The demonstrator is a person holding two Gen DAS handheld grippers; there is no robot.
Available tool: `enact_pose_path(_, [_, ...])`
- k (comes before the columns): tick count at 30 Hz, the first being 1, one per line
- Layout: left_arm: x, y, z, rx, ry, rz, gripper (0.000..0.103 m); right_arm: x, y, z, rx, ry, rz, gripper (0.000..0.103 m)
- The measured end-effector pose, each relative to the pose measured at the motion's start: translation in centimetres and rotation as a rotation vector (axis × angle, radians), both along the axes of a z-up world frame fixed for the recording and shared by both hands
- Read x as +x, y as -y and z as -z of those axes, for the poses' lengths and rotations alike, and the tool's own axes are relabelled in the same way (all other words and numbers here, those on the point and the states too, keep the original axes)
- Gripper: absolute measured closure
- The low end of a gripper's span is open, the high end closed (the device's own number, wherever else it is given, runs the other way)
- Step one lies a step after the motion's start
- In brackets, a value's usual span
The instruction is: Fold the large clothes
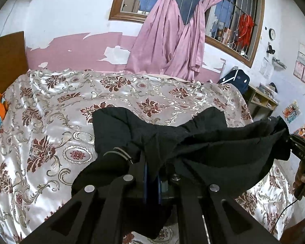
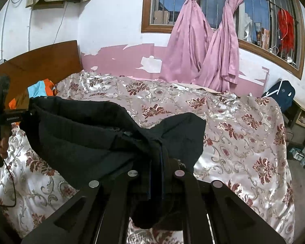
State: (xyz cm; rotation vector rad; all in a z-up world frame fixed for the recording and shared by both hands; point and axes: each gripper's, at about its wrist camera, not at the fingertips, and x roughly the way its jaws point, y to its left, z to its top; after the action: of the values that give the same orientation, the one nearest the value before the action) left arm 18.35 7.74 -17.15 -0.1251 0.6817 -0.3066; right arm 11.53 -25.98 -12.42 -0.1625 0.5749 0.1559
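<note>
black garment held up over the bed by both grippers

headboard at the bed's left end, orange and blue cloth bunched just below it. floral satin bedspread covers the bed. left gripper is pinched tight on an edge of the black garment, cloth squeezed between its blue pads. garment stretches across between the two grippers, lifted off the bedspread, middle sagging, far part trailing onto the bed. right gripper is likewise clamped on the garment's other edge. pink curtains hang knotted at the barred window behind the bed. dark backpack past the bed's right end.
</note>
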Motion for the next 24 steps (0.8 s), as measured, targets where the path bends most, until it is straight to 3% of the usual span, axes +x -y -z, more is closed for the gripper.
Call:
enact_pose_path(10, [2.4,-0.2,0.3,0.034,-0.009,-0.005,0.096,3.5,-1.1,-0.4,-0.021,0.014,-0.010,0.097])
enact_pose_path(24, [6.4,-0.8,1.7,0.018,-0.029,-0.020,0.096,7.2,-1.4,0.3,-0.018,0.016,-0.010,0.097])
